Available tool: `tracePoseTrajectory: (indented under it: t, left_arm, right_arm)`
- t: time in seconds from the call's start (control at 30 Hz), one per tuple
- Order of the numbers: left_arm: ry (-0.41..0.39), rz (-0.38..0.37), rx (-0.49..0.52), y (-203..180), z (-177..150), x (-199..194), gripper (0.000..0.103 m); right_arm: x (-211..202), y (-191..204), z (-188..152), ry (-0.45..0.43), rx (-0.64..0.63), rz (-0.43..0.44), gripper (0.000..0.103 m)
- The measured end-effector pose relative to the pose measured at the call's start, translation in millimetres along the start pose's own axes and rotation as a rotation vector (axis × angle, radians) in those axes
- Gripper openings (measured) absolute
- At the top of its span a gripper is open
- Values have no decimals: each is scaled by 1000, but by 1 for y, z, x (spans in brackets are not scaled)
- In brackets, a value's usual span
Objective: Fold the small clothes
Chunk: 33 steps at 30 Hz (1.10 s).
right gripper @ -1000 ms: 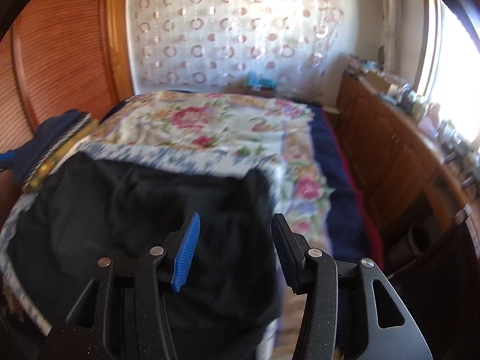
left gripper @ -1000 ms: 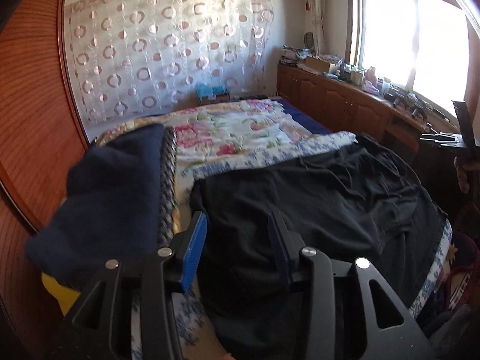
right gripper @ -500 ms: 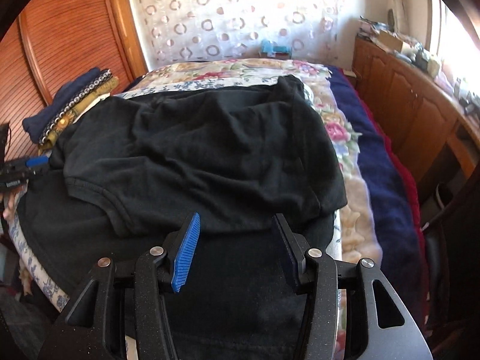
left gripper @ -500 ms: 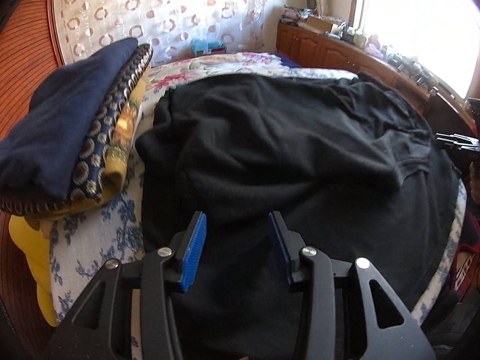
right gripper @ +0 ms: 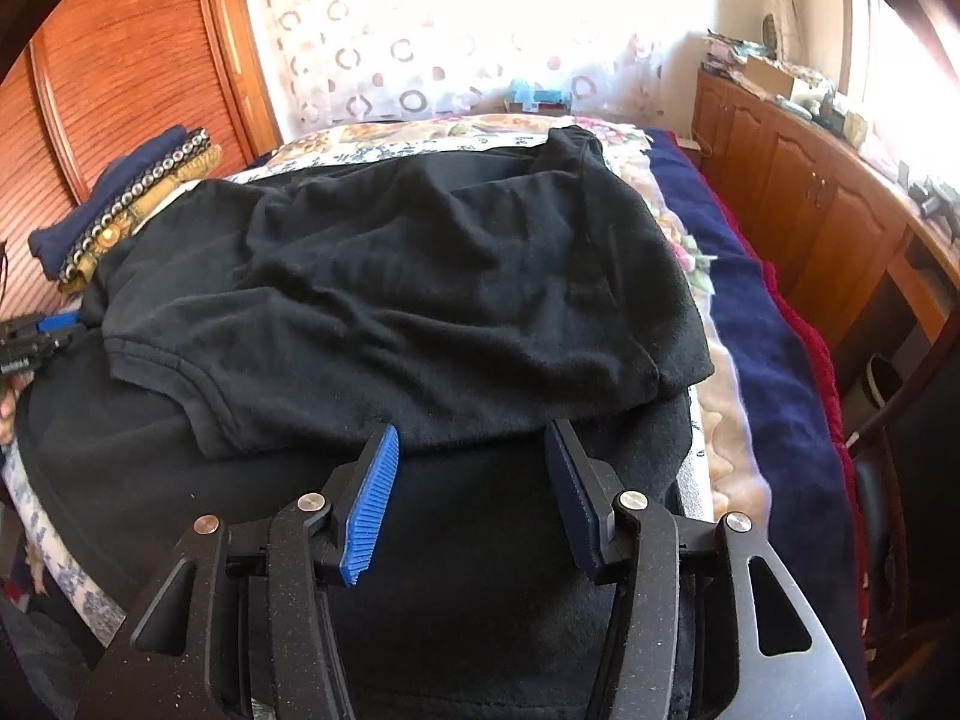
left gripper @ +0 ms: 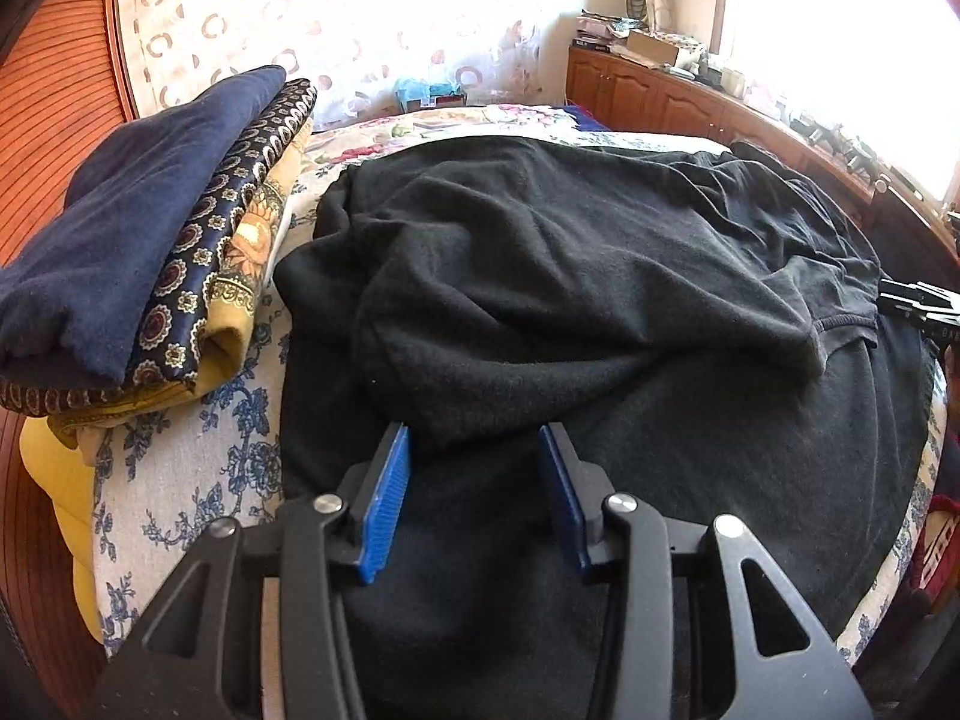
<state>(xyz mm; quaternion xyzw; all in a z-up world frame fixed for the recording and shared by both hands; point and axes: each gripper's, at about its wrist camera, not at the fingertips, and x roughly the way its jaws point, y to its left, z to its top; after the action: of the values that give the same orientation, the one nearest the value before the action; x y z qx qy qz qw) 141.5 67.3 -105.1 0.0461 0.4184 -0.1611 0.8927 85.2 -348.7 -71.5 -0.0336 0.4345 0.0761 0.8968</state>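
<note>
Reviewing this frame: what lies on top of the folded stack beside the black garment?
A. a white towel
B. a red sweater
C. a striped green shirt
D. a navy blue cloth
D. In the left wrist view the folded stack beside the black garment is topped by a navy blue cloth, with patterned navy and yellow fabrics under it.

Honestly nothing readable here. There's some white lettering on the black tool body [right gripper: 18, 360] poking in at the left edge of the right wrist view, but it's way too small and blurry to make out.
</note>
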Motion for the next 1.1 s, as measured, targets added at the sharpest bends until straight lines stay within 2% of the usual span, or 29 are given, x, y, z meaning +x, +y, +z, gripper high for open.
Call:
tracePoseTrajectory:
  t: [0.17,0.23,0.3,0.37,0.5,0.67,0.9,1.0,1.1]
  left_arm:
    - [13,-4,-14,2,7,4,43]
    - [10,-22,-21,3,10,5,32]
    - [4,-28,-23,4,13,5,10]
    - [-25,-49,-33,4,16,-3,7]
    - [-82,-57,-43,3,19,-23,6]
    - [-138,-63,-76,9,21,-42,5]
    - [-179,-63,-91,11,21,-54,5]
    - [-184,-54,-90,9,21,-54,5]
    - [-177,-43,-90,8,21,-50,5]
  right_arm:
    - [1,8,-5,-25,-24,-46,52]
    - [2,5,-6,-30,-15,-37,53]
    - [2,6,-6,-32,-18,-42,53]
    - [2,5,-6,-34,-16,-42,53]
    - [-1,1,-6,-39,1,-16,53]
    - [-12,-21,-7,-60,89,3,53]
    - [-14,-53,2,-39,155,8,53]
    - [-11,-61,10,-27,168,-44,53]
    - [-6,-71,16,-17,202,-34,49]
